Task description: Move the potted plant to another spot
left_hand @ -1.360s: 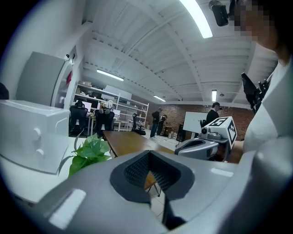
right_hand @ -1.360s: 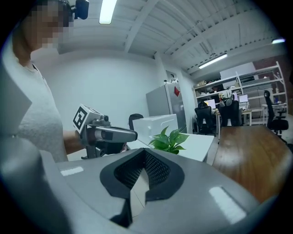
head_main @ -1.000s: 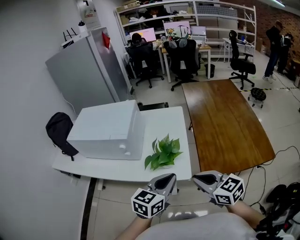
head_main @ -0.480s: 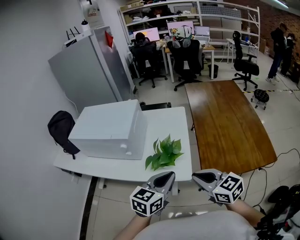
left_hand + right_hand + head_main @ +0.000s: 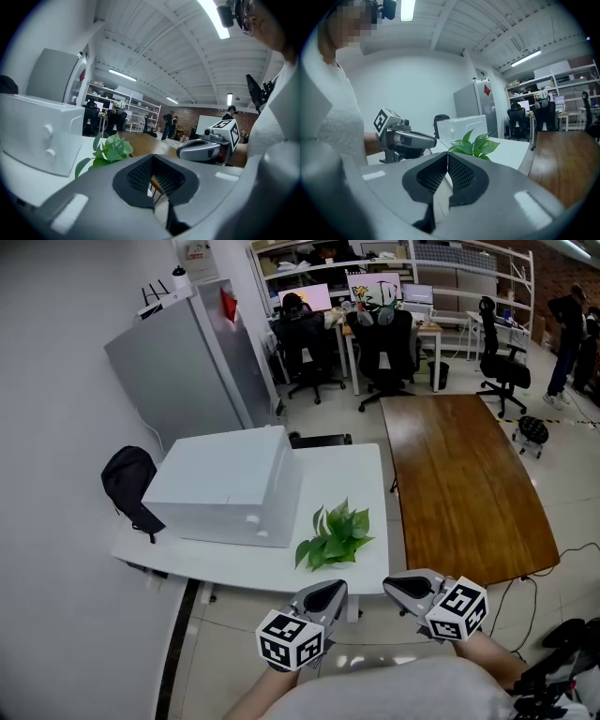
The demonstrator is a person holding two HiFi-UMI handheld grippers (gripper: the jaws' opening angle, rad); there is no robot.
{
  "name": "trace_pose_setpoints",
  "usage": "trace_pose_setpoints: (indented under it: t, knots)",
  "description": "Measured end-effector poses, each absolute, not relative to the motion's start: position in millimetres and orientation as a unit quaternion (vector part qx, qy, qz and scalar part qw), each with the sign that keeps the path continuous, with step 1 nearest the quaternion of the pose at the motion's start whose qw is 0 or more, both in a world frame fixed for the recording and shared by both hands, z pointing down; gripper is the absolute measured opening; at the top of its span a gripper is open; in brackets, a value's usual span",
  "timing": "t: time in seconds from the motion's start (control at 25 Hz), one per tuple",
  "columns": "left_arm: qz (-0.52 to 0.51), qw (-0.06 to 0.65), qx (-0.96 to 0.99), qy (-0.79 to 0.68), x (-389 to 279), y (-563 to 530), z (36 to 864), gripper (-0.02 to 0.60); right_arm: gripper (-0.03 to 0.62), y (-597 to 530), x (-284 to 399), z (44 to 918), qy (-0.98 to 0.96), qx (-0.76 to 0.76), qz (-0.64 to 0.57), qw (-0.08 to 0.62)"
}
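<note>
Counting outward from the person, there are two grippers, the left gripper [image 5: 336, 589] and the right gripper [image 5: 392, 585], then one potted plant [image 5: 336, 535] near the white tabletop's [image 5: 352, 474] near right corner, and one white box [image 5: 230, 486] just beside it to the left. One long wooden table [image 5: 459, 484] runs along the tabletop's right edge, with a grey cabinet [image 5: 173, 381] and three black office chairs [image 5: 386, 343] beyond. Both grippers hang side by side just off the near edge, pointing at the table, jaws pressed together on nothing.
</note>
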State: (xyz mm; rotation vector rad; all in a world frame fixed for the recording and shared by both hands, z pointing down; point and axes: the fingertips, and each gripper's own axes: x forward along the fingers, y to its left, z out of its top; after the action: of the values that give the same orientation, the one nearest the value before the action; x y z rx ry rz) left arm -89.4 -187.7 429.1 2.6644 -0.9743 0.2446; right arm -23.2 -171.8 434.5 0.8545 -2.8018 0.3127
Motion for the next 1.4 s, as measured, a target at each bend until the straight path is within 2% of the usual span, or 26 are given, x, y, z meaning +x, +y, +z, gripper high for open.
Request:
trace_pose_setpoints:
  t: [0.24, 0.4, 0.6, 0.76, 0.96, 1.08, 1.4]
  knots:
    - [0.09, 0.156, 0.916, -0.358, -105, -186, 439, -0.003, 0.085, -191, -28, 463, -0.945, 0.284, 0.117, 0.114]
    - [0.097, 0.165, 0.908, -0.372, -121, -185, 449, -0.003, 0.204, -211, -34, 494, -0.939, 0.291, 0.129, 0.131]
    - [0.102, 0.177, 0.9, -0.386, -137, -185, 462, -0.003, 0.304, -239, -45, 537, -0.93, 0.299, 0.136, 0.164]
    - [0.109, 0.189, 0.89, -0.399, -152, -184, 474, -0.003, 0.422, -262, -54, 582, -0.915, 0.32, 0.135, 0.203]
    - [0.112, 0.193, 0.882, -0.416, -169, -183, 478, -0.003, 0.515, -293, -72, 616, -0.905, 0.332, 0.133, 0.229]
    - [0.116, 0.198, 0.874, -0.428, -181, -183, 482, -0.003, 0.552, -311, -83, 626, -0.903, 0.338, 0.129, 0.233]
    - [0.127, 0.211, 0.862, -0.443, -198, -183, 498, -0.003, 0.557, -348, -98, 646, -0.898, 0.355, 0.118, 0.233]
